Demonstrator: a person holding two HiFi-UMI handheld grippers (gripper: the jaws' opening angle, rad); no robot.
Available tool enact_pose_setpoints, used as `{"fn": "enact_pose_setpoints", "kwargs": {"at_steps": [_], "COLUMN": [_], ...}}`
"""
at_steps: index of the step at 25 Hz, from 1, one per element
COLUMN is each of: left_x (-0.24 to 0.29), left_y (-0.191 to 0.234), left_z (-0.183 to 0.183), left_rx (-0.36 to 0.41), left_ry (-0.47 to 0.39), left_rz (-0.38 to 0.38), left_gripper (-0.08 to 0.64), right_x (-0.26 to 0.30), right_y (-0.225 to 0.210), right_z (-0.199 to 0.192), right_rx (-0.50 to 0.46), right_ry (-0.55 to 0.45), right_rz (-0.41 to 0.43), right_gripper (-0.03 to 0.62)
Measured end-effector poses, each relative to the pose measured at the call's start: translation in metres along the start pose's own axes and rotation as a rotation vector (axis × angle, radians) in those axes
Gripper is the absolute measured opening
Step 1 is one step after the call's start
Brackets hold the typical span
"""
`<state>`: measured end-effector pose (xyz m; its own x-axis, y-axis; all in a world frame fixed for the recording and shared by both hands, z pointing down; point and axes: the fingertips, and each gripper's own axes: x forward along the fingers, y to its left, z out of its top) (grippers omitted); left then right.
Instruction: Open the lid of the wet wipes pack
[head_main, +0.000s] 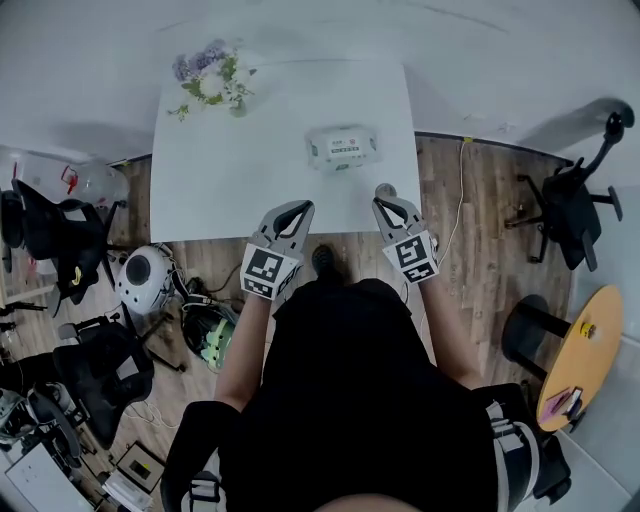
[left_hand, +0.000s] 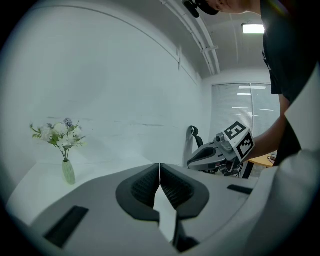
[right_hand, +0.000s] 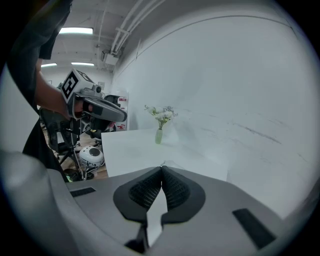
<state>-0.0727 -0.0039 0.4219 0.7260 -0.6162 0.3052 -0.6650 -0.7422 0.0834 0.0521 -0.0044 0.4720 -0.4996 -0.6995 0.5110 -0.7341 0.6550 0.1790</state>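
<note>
Both grippers hang at the near edge of the white table (head_main: 230, 190), tips just over it. The left gripper (head_main: 297, 208) has its ribbed pads pressed together with nothing between them, and the right gripper (head_main: 386, 198) is closed and empty in the same way. The wet wipes pack (head_main: 342, 147) lies flat on the table ahead of both, between their lines and a little nearer the right gripper, touching neither. Its lid is down. Bare tabletop lies between the tips and the pack and on all its sides. The right gripper sits near the table's right near corner, with wooden floor (head_main: 470, 260) just outside it. The left gripper has much open table ahead and to its left, up to a vase of flowers (head_main: 210, 82) near the far left corner, well apart from it. Beyond the far edge stands a plain white wall (head_main: 320, 30). On the floor to the right gripper's right are an office chair (head_main: 570, 205) and a round wooden table (head_main: 583, 350). The pack's top carries a printed label, too small to read. Each gripper bears a cube with black-and-white square markers, and no lettering can be made out on them.
</note>
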Motion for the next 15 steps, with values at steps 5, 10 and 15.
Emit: {"fn": "enact_pose_setpoints", "kwargs": {"at_steps": [5,10,15], "left_x": [0.012,0.021,0.026], "left_y": [0.018,0.022,0.028], "left_z": [-0.004,-0.006,-0.01], "left_rx": [0.006,-0.004,-0.013], "left_ry": [0.002,-0.002,0.009], "left_rz": [-0.037,-0.071,-0.083], "left_gripper": [0.023,0.023,0.023], "right_x": [0.014,0.021,0.028], "right_y": [0.001,0.0,-0.006], "right_z": [0.007,0.013,0.016], "right_rx": [-0.021,-0.049,-0.081], "right_ry": [0.014,0.031,0.043], "right_rz": [-0.017,-0.031,-0.031], "right_gripper": [0.017,0.017,0.017]}}
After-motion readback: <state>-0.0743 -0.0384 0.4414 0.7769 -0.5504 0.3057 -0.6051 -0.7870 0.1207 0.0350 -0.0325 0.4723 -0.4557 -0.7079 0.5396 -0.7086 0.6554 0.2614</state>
